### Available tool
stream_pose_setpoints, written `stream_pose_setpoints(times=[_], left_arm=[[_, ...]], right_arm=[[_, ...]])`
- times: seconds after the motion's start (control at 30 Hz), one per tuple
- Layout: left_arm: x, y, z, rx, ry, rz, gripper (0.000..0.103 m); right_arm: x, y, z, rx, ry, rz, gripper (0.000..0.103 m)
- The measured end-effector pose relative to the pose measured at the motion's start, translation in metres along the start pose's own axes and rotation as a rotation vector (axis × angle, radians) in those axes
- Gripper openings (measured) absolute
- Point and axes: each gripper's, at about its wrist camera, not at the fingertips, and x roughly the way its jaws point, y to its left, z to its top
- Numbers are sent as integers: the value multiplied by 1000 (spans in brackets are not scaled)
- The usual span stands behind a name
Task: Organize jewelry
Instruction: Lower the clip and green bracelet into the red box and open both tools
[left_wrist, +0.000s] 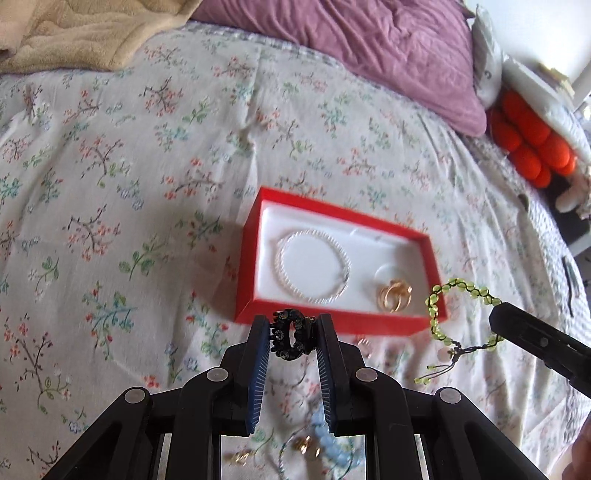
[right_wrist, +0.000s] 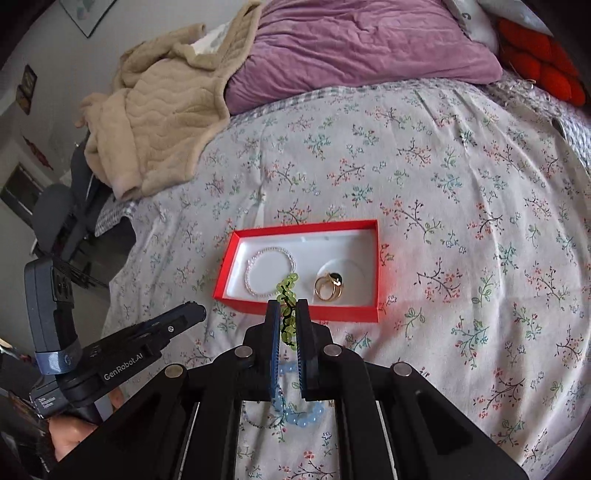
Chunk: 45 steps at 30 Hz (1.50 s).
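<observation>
Beige blanket (right_wrist: 155, 122): lying bunched at the far left of the bed (right_wrist: 461, 192), clear of the work.

Left tool (left_wrist: 293, 334): clamping a black jewelled ring (left_wrist: 291, 336) between its fingertips, hovering just before the near wall of the red box (left_wrist: 251, 254).

Red box: sitting open on the floral bedspread, white-lined. A white beaded bracelet (left_wrist: 314, 266) is lying in its left part; gold rings (left_wrist: 394, 297) are resting in the round recess at its right.

Right tool (right_wrist: 287, 308): gripping a green beaded bracelet (right_wrist: 287, 291), jaws pressed together on the cord, the loop hanging beside the box's near right corner.

Loose pieces: a pale blue beaded bracelet (right_wrist: 306, 415) and a thin chain are waiting on the bed beneath both tools.

Step in hand, by judgement: carrying two pieces to the box at once. Next move is calling for lifting each over the red wall, lowering onto free lining between the white bracelet and rings, then releasing without tangling cords.
</observation>
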Motion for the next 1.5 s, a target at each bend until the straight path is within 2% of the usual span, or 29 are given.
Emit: stream_pose_setpoints(times=[0.2, 0.43, 0.63, 0.7, 0.87, 1.27, 1.33, 1.4, 1.47, 1.5], left_arm=[[12, -13, 15, -6, -29, -29, 19], [27, -20, 24, 34, -38, -1, 19], [46, -19, 30, 55, -24, 31, 19], [53, -18, 31, 67, -14, 52, 19], [69, -20, 29, 106, 16, 107, 19], [79, -27, 27, 149, 23, 164, 21], [77, -29, 26, 158, 22, 168, 26], [74, -32, 25, 164, 17, 165, 37], [70, -35, 25, 172, 8, 175, 42], [68, -36, 24, 177, 6, 177, 43]], right_arm=[[-2, 9, 17, -16, -59, 12, 8], [2, 15, 37, -24, -116, 67, 8], [30, 11, 43, 5, -85, 151, 8], [44, 6, 41, 14, -48, 129, 8], [68, -22, 34, 42, 29, 12, 8], [76, -50, 31, 69, 65, -81, 9], [75, -52, 31, 76, 73, -89, 10], [73, -52, 32, 76, 77, -82, 10], [70, -52, 32, 69, 74, -84, 20], [68, -51, 32, 66, 71, -86, 33]])
